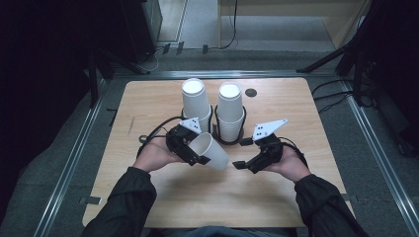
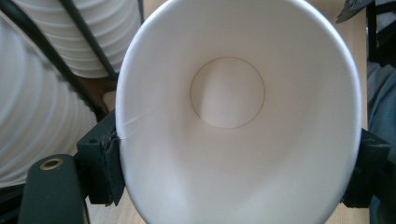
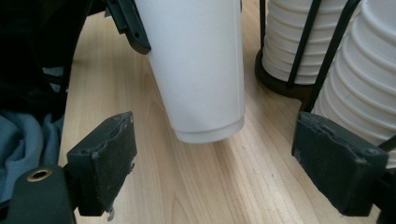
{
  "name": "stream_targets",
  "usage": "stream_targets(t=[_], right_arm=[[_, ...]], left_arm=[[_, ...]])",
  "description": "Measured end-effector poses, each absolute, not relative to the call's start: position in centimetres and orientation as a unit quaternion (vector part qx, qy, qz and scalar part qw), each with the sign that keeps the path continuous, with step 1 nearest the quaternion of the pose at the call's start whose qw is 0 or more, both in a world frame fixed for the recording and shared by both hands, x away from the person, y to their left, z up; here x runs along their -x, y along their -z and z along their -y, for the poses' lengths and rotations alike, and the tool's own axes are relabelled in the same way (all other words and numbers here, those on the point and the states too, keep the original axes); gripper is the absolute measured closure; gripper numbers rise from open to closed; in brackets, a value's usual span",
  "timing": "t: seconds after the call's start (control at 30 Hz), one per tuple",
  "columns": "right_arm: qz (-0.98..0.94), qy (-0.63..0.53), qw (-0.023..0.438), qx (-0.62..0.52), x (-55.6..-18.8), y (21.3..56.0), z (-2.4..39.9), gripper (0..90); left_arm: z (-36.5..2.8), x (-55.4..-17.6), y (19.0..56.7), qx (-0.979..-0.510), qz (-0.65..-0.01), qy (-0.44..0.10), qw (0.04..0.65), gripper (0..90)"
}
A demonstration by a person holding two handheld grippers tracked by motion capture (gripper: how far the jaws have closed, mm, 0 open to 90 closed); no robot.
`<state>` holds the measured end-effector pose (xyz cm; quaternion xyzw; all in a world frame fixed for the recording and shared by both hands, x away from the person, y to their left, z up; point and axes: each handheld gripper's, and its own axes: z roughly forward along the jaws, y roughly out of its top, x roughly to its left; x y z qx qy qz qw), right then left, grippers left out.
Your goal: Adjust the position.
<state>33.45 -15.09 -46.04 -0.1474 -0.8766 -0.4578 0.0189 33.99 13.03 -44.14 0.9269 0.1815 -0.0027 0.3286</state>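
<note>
Cup (image 1: 210, 150) sits clamped at its rim in the left gripper (image 1: 193, 148), jaws pressed on opposite sides, in front of the holder (image 1: 213, 118) with its two cup stacks. Its long axis tilts, base pointing toward the right gripper (image 1: 240, 165) just beside it. Those jaws stand wide and empty, low over the bench (image 1: 148, 103), the base between and beyond them.

Light from above hits my table (image 1: 163, 197) bright, surroundings near black, my held cup (image 2: 233, 140) glares white w/ soft focus close up.
</note>
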Motion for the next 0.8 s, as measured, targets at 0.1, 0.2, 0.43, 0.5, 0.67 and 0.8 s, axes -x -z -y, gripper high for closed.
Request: stream_targets(t=[0.1,0.2,0.43,0.5,0.67,0.8], right_arm=[[0.880,0.453,0.017,0.142,-33.4,46.3,14.7,14.2],[0.883,0.447,0.020,0.144,-33.4,46.5,14.5,14.3],[0.888,0.436,0.023,0.144,-33.6,47.3,14.0,14.6],[0.890,0.433,0.026,0.140,-33.6,47.6,13.7,14.7],[0.895,0.426,0.029,0.127,-33.3,48.0,13.0,14.7],[0.899,0.421,0.032,0.117,-33.0,48.3,12.4,14.8]], left_arm=[[-12.4,-34.0,44.3,-0.931,-0.182,-0.001,0.318,16.3],[-11.8,-34.0,44.4,-0.937,-0.175,0.003,0.303,16.3],[-10.3,-33.7,44.1,-0.940,-0.162,0.007,0.301,16.2],[-9.9,-33.6,43.9,-0.940,-0.158,0.008,0.300,16.2],[-9.4,-33.2,43.0,-0.941,-0.147,-0.002,0.303,16.1],[-9.0,-32.9,42.7,-0.943,-0.136,-0.003,0.303,16.0]])
